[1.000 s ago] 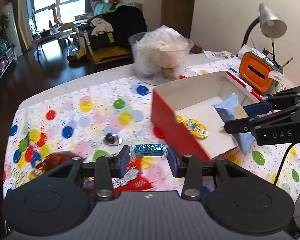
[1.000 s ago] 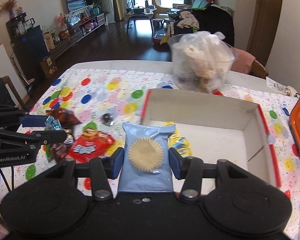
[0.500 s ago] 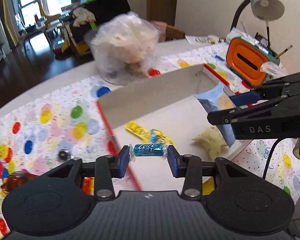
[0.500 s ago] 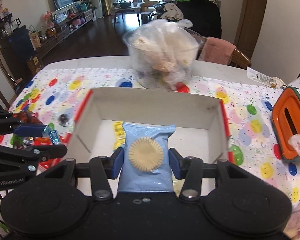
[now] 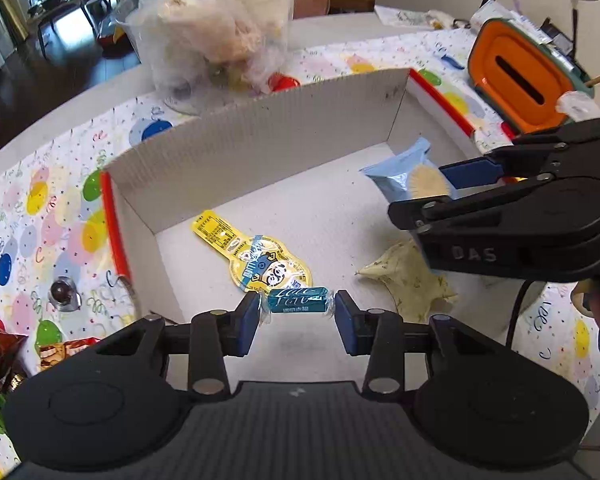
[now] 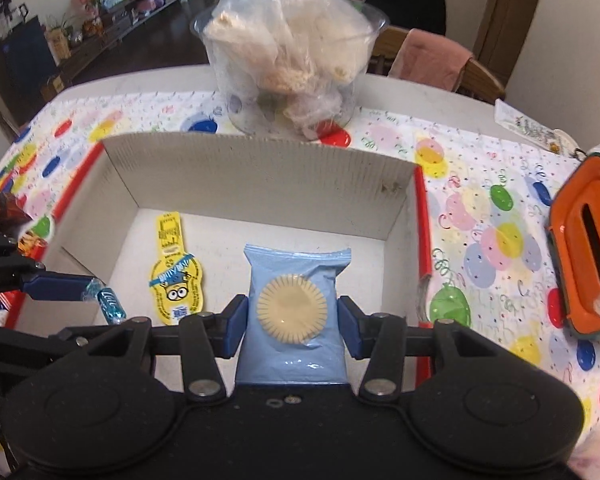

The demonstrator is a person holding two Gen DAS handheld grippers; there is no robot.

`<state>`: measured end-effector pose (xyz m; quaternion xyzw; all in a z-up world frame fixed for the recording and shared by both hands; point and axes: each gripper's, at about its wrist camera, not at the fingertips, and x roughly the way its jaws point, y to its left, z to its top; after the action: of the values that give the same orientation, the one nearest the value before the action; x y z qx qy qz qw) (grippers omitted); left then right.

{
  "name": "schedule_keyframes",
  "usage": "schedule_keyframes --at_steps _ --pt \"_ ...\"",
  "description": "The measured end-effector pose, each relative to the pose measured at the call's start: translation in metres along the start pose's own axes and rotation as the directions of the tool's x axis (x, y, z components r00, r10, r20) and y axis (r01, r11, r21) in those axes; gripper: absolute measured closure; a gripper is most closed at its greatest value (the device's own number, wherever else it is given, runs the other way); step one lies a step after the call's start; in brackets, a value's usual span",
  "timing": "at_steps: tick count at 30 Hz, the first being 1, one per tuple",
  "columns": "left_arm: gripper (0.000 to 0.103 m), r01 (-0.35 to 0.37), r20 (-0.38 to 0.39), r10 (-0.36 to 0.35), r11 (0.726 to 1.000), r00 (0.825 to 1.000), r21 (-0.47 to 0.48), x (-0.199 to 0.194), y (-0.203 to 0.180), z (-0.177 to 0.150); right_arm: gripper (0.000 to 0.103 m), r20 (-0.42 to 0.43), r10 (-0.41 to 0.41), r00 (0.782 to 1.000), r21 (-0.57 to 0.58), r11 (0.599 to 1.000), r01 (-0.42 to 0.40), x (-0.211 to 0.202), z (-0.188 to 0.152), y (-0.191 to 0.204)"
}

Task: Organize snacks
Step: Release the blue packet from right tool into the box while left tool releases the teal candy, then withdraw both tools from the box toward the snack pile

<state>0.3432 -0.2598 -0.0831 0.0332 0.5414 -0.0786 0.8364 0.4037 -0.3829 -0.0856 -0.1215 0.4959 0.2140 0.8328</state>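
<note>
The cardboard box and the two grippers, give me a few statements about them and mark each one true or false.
1. The left gripper holds a teal candy. True.
2. The right gripper is empty. False: its jaws clamp a blue cookie packet.
3. A yellow cartoon packet lies inside the cardboard box. True.
4. The orange container sits inside the box. False: it stands outside, on the tablecloth.

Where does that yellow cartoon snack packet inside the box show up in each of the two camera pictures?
Left wrist view: the yellow cartoon packet lies on the box floor at picture centre, just beyond the teal candy held in the left gripper.
Right wrist view: the packet lies left of centre, beside the blue biscuit pack.
Shared landmark: the box's corrugated back wall.
</note>
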Motion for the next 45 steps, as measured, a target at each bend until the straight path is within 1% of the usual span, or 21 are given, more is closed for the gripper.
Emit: schedule_keyframes --at_steps 4,7,10,18,21,24,28,30,32,35,38,41,45 --pt "0.063 -0.013 -0.052 0.013 1.0 0.999 0.0 0.015 -0.006 0.006 0.056 -0.047 0.001 0.999 -0.014 1.0 -0.001 0.019 0.007 -0.002" --pt "0.063 -0.036 -0.095 0.036 0.999 0.995 0.005 0.025 -0.009 0.008 0.056 -0.085 0.017 0.996 0.001 1.0 -0.017 0.031 0.01 -0.005" --pt "0.063 -0.042 -0.125 0.042 0.999 0.991 -0.001 0.031 -0.007 0.011 0.055 -0.116 0.032 0.993 0.01 0.999 -0.031 0.04 0.012 -0.007" --pt "0.062 -0.055 -0.193 0.05 0.998 0.98 -0.019 0.041 -0.003 0.017 0.056 -0.157 0.036 0.987 -0.009 0.999 -0.038 0.054 0.012 0.0" --pt "0.062 -0.055 -0.206 0.049 0.998 0.977 -0.025 0.043 -0.001 0.017 0.056 -0.166 0.039 0.985 -0.024 0.999 -0.044 0.056 0.011 0.003" --pt "0.059 -0.054 -0.215 0.046 0.998 0.976 -0.034 0.044 0.001 0.018 0.056 -0.167 0.048 0.985 -0.018 0.998 -0.052 0.055 0.01 0.003" --pt "0.048 -0.038 -0.194 0.029 0.998 0.98 -0.041 0.039 0.002 0.017 0.054 -0.149 0.054 0.987 -0.003 0.998 -0.055 0.047 0.009 0.0" --pt "0.048 -0.037 -0.175 0.031 0.999 0.984 -0.034 0.035 0.001 0.016 0.051 -0.135 0.059 0.989 0.005 0.998 -0.058 0.041 0.008 -0.001" --pt "0.048 -0.035 -0.156 0.029 0.999 0.987 -0.034 0.03 0.001 0.014 0.044 -0.118 0.065 0.991 0.008 0.998 -0.064 0.034 0.005 -0.002" --pt "0.048 -0.028 -0.137 0.023 0.999 0.99 -0.041 0.024 0.005 0.012 0.04 -0.093 0.074 0.993 0.017 0.997 -0.073 0.023 0.004 -0.003" --pt "0.048 -0.027 -0.106 0.022 0.999 0.994 -0.046 0.015 0.008 0.009 0.039 -0.07 0.083 0.994 0.023 0.996 -0.081 0.011 0.002 -0.003" --pt "0.047 -0.017 -0.063 0.014 0.998 0.998 -0.053 0.003 0.011 0.006 0.034 -0.044 0.086 0.995 0.027 0.996 -0.085 -0.002 0.001 -0.002" --pt "0.045 -0.006 -0.005 0.006 0.998 1.0 -0.055 -0.016 0.015 -0.001 0.032 -0.007 0.092 0.996 0.025 0.995 -0.092 -0.02 0.001 0.002"
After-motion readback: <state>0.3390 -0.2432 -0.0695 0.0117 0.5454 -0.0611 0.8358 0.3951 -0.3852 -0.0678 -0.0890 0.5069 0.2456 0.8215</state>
